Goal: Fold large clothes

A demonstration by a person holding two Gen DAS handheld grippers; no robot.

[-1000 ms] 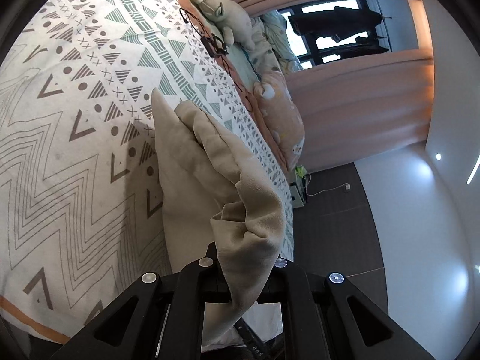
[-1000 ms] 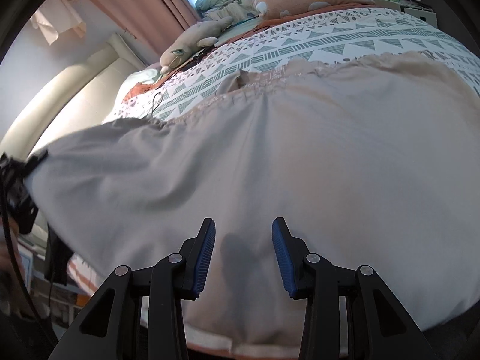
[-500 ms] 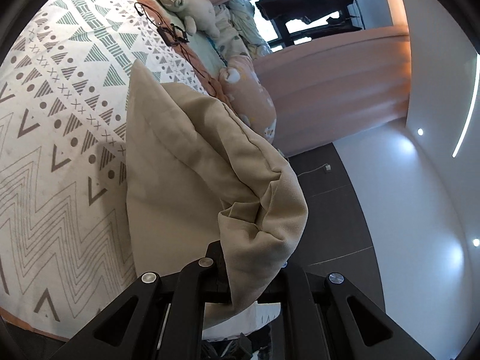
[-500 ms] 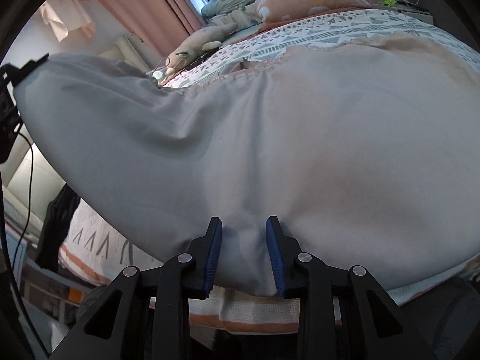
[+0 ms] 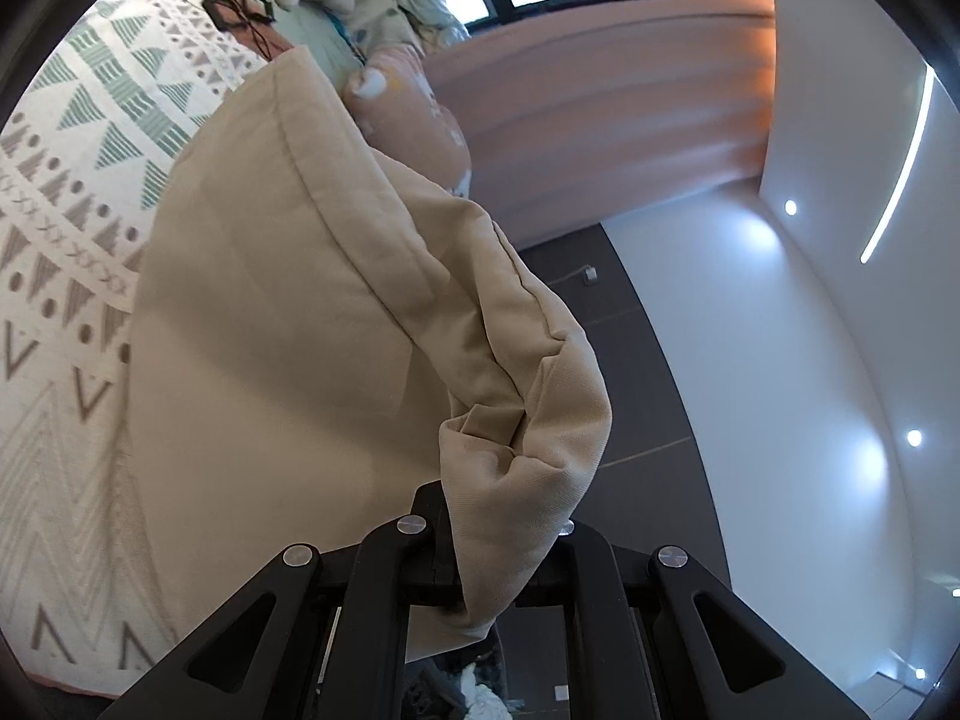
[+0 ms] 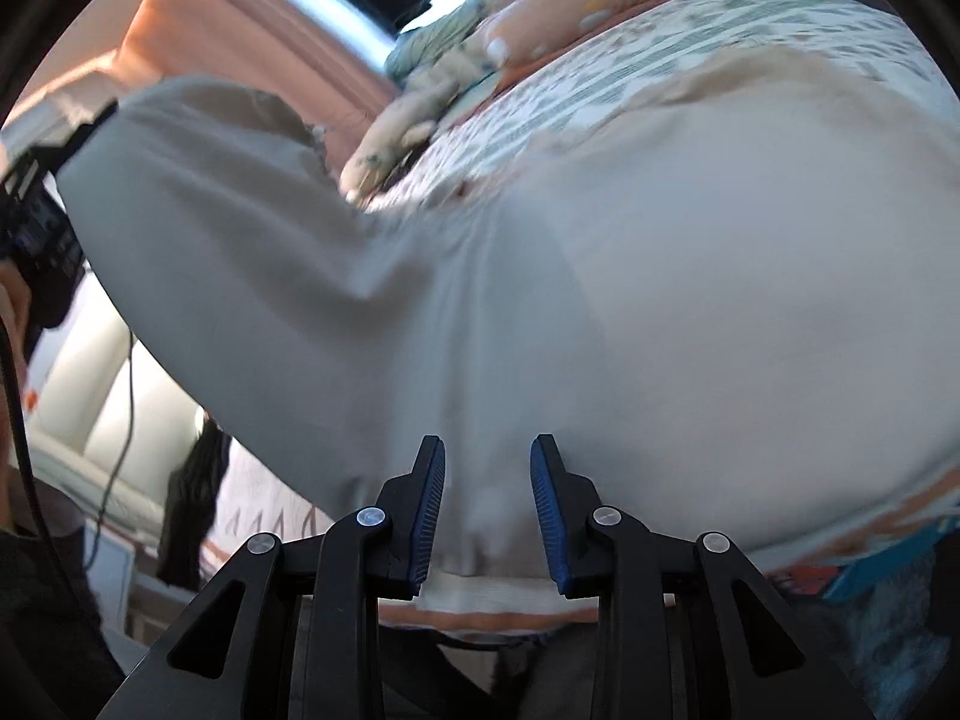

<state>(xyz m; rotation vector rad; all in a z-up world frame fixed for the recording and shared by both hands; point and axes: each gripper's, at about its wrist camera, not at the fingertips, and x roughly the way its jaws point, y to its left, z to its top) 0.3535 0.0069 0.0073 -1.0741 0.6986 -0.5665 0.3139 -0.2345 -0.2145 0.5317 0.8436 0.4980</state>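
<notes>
Beige garment (image 5: 288, 312) pinched in left gripper (image 5: 489, 546) — no readable writing.

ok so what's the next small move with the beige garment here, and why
Probably finish closing the right claw on the near edge of the large beige fabric garment. The fabric sits between its blue pads, with a gap showing. The left claw is already clamped on a bunched corner, raised off the patterned bedspread, so both ends would be held for the fold.
</notes>
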